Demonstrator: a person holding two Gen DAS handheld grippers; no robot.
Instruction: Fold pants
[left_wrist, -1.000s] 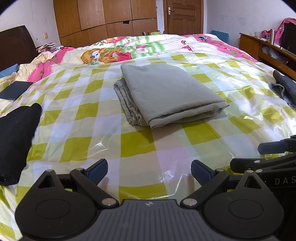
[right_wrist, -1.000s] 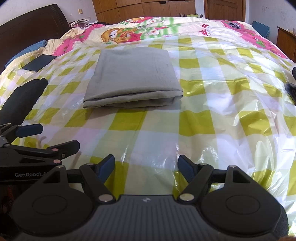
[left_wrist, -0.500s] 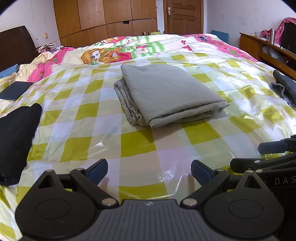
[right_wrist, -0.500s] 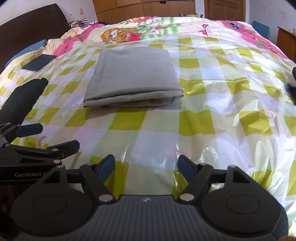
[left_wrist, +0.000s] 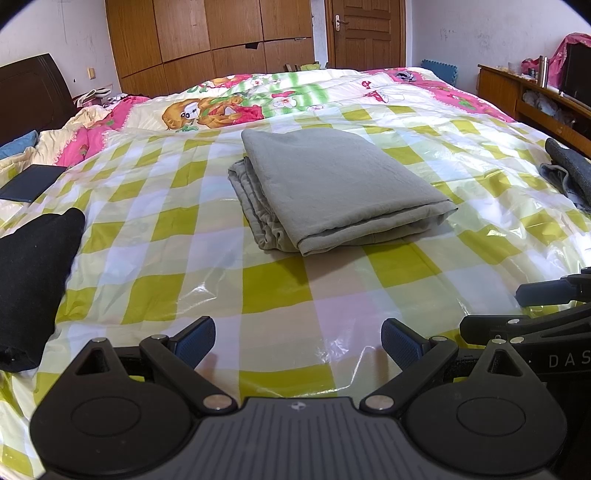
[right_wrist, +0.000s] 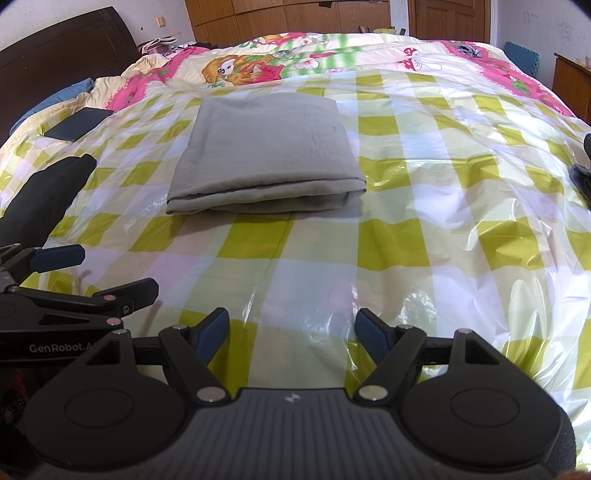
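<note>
"GenRobot.A…" on left hand-held gripper (right_wrist: 59, 273), "DAS…" on right hand-held gripper (left_wrist: 524, 310); pants (left_wrist: 332, 188) folded.

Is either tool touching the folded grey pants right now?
Apart. In each wrist view, bare checkered sheet separates the open left tool and open right tool from the pants.

A checked plastic sheet (left_wrist: 273, 291) covers the bed ahead of the tongs; black cloth (left_wrist: 29, 280) lies left, wardrobe (left_wrist: 207, 33) beyond.
</note>
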